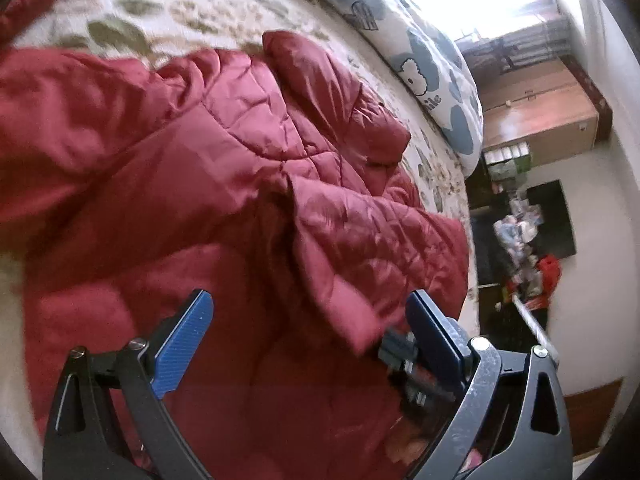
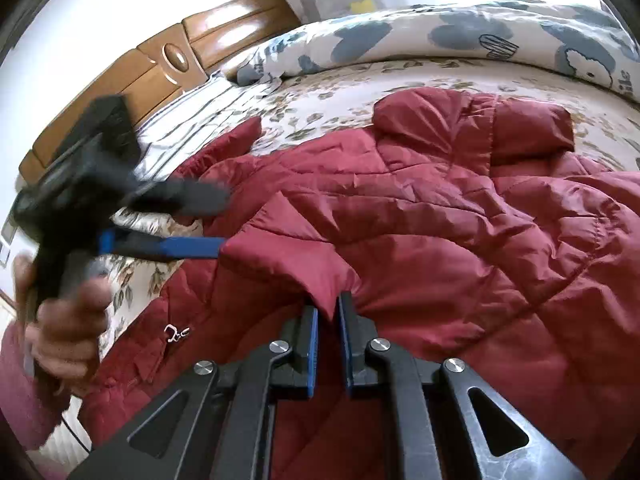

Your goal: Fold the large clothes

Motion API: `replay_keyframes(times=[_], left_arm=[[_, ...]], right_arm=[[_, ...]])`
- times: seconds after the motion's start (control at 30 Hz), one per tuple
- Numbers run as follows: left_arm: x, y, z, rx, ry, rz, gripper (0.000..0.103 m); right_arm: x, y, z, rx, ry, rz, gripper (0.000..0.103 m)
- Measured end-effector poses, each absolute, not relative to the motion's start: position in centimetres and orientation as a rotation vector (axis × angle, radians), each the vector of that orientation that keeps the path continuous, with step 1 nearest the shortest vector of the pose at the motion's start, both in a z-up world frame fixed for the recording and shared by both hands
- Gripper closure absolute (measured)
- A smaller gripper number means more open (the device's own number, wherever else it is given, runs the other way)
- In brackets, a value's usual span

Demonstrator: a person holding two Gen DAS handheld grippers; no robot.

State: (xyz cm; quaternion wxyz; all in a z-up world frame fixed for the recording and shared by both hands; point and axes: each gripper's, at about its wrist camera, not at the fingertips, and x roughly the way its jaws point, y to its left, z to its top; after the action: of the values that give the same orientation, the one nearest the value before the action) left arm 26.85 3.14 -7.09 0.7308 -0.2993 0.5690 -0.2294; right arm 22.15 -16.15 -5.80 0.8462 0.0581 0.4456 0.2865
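A large red quilted jacket [image 1: 224, 160] lies spread on the bed and also fills the right wrist view [image 2: 460, 240]. My left gripper [image 1: 310, 326] is open wide just above the jacket, with a folded red flap [image 1: 352, 280] lying between its blue fingers and nothing gripped. In the right wrist view the left gripper [image 2: 218, 226] is blurred at the left, open beside the flap's corner. My right gripper [image 2: 329, 332] is shut on a fold of the jacket's edge.
The bed has a floral sheet [image 2: 360, 92] and a white duvet with blue hearts [image 2: 460, 36] along the far side. A wooden headboard [image 2: 168, 60] stands at the left. A wooden cabinet [image 1: 536, 108] and cluttered shelves [image 1: 520, 240] stand beyond the bed's edge.
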Motion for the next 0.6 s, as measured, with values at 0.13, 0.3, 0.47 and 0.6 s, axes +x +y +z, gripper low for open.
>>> replay_keyframes(times=[0.13,0.3,0.47,0.6], left_arm=[[28.3,2.6,-8.3,-0.68,1.267,-0.517,0.032],[28.8,1.7,-7.8,-0.619,1.263,-0.543,0.09],[28.9,2.6,-6.2,-0.488,1.209,-0.482,0.092],[28.6,4.1,-4.8,-0.316,1.144,-0.371,0.092]], right_arm=[[21.9,-15.8,-5.9,0.108,0.941,0.625,0.09],[21.7,-15.8,-6.0,0.099,0.935,0.607,0.089],[20.8,-18.2,-5.7,0.177,0.953,0.585,0.079],[19.6,-21.6,-4.5,0.223,0.924,0.507,0.078]])
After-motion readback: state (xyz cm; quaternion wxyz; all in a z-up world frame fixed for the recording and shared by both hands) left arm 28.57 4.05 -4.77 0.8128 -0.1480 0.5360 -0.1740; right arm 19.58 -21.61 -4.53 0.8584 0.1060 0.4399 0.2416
